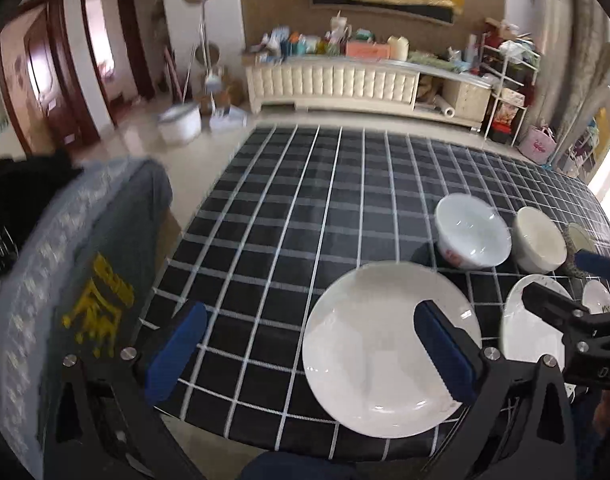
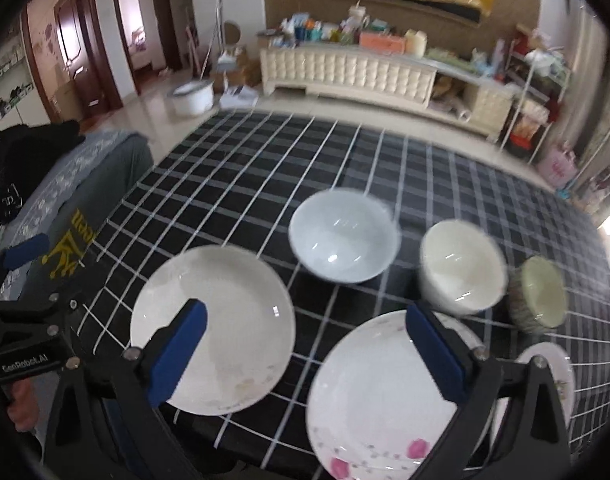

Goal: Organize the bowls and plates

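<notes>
A plain white plate (image 1: 369, 344) (image 2: 233, 320) lies near the front edge of the checked table (image 1: 289, 208). Right of it lies a flowered plate (image 2: 369, 396) (image 1: 529, 332), then a small plate (image 2: 557, 368) partly hidden. Behind them stand a white bowl (image 2: 343, 236) (image 1: 471, 232), a cream bowl (image 2: 459, 266) (image 1: 539, 240) and a patterned greenish bowl (image 2: 539, 292). My left gripper (image 1: 311, 354) hangs open above the table, its right finger over the plain plate. My right gripper (image 2: 305, 350) is open too, straddling the gap between the two big plates. Neither holds anything.
A chair with grey fabric (image 1: 81, 264) draped on it stands close to the table's left edge. Beyond the far edge are bare floor, a white pot (image 1: 181, 122) and a long cluttered cabinet (image 1: 345, 80). A hand (image 2: 21, 400) grips the left tool.
</notes>
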Motion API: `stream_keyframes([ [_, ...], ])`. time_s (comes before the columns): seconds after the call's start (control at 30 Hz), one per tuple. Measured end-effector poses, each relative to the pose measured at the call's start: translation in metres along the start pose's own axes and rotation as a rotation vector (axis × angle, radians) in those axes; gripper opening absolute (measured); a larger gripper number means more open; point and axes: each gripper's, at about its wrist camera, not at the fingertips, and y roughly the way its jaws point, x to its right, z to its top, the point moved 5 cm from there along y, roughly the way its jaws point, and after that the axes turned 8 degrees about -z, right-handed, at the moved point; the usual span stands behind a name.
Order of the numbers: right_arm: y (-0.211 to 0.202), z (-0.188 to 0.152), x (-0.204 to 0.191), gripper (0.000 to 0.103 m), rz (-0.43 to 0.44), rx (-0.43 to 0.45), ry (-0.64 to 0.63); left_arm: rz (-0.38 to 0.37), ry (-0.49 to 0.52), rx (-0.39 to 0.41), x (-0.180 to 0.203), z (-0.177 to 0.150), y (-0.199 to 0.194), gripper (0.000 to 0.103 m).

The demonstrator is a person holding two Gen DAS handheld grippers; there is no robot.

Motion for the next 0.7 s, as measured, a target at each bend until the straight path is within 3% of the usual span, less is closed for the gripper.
stream_keyframes([
  [0.07, 0.014, -0.003, -0.007, 0.089, 0.026, -0.036, -0.009, -0.043, -0.051, -0.045, -0.006, -0.009, 0.015, 0.103],
  [0.17, 0.036, -0.007, -0.021, 0.079, 0.064, -0.090, -0.048, -0.048, -0.069, -0.129, -0.014, -0.023, 0.040, 0.102],
  [0.33, 0.067, -0.013, -0.034, 0.066, 0.042, -0.157, -0.115, -0.048, -0.088, -0.218, -0.017, -0.034, 0.072, 0.079],
  [0.43, 0.076, -0.016, -0.031, 0.063, 0.040, -0.185, -0.108, -0.060, -0.116, -0.254, -0.023, -0.038, 0.083, 0.072],
  [0.47, 0.080, -0.017, -0.030, 0.051, 0.035, -0.190, -0.108, -0.063, -0.125, -0.263, -0.024, -0.039, 0.085, 0.067],
  [0.7, 0.090, -0.027, -0.031, 0.035, 0.052, -0.222, -0.117, -0.064, -0.123, -0.310, -0.022, -0.052, 0.099, 0.050],
])
